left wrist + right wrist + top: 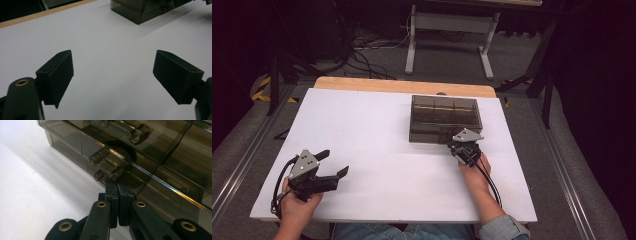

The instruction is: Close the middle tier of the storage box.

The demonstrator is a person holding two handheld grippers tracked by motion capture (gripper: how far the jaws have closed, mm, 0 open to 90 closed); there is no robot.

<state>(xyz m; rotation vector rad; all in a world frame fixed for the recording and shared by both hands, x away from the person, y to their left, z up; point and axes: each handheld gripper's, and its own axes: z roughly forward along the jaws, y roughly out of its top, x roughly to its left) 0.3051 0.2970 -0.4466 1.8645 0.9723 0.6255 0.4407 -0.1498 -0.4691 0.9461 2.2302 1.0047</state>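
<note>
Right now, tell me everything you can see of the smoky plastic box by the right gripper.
The box is a low, rectangular case of see-through smoke-brown plastic, with inner walls dividing it into compartments. It sits flat on the white table, toward the far right, lid down as far as I can tell. Its near wall carries small clear cylindrical knobs. The right gripper, fingers shut, has its tips at a knob on that wall. A dark round thing shows dimly inside.

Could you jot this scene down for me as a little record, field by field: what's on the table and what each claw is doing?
Table: white tabletop with a wooden far edge
Object: smoky transparent plastic compartment box, far right of the table
Right claw: shut, tips at a small handle on the box's near side
Left claw: open, nothing between its jaws, near left of the table
</note>
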